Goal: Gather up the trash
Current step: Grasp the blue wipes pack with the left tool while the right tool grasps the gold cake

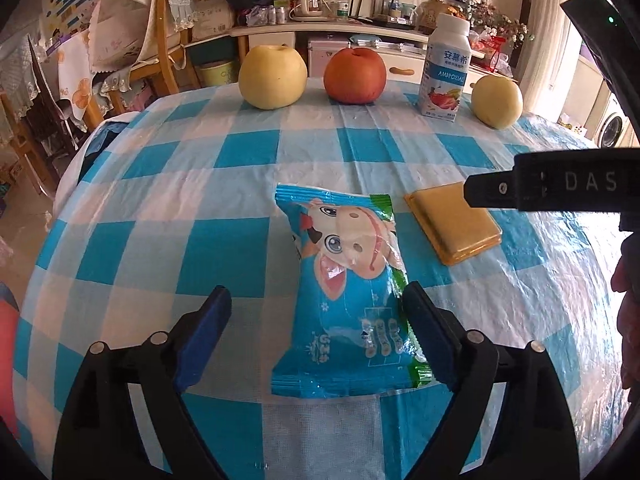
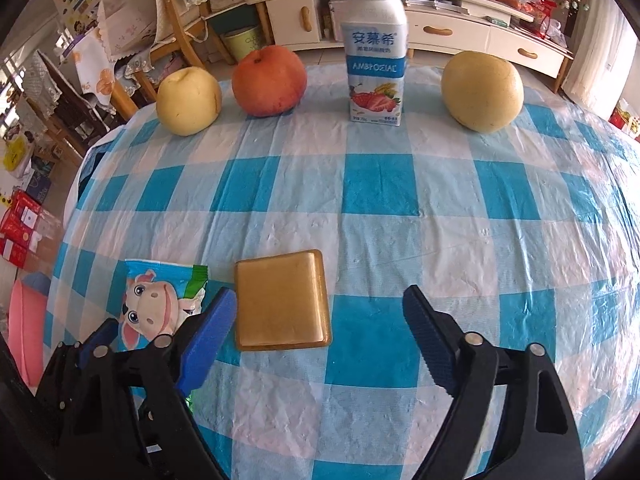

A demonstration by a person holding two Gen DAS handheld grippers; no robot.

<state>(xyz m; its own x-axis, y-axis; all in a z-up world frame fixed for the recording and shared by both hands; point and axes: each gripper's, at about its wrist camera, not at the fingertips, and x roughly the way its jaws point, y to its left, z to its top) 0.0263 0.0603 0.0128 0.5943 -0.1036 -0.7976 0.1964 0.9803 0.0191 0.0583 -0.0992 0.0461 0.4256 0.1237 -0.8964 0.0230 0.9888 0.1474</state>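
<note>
A blue snack wrapper (image 1: 344, 292) printed with a cartoon cow lies flat on the checked tablecloth (image 1: 160, 240). My left gripper (image 1: 317, 292) hangs open over its near half, and the right fingertip (image 1: 414, 296) sits at the wrapper's green edge. Right of it lies a flat gold packet (image 1: 452, 224). In the right wrist view that gold packet (image 2: 282, 304) sits between the spread fingers of my right gripper (image 2: 319, 294), close to the left fingertip (image 2: 224, 300); the gripper is open. The wrapper (image 2: 156, 304) shows at the left, partly hidden by the left gripper's body.
Along the table's far edge stand a yellow pear (image 2: 188, 102), a red apple (image 2: 269, 82), a yogurt bottle (image 2: 375, 60) and a second pear (image 2: 482, 92). Behind are draped chairs and a white cabinet. A person's hand (image 1: 628, 320) shows at the right edge.
</note>
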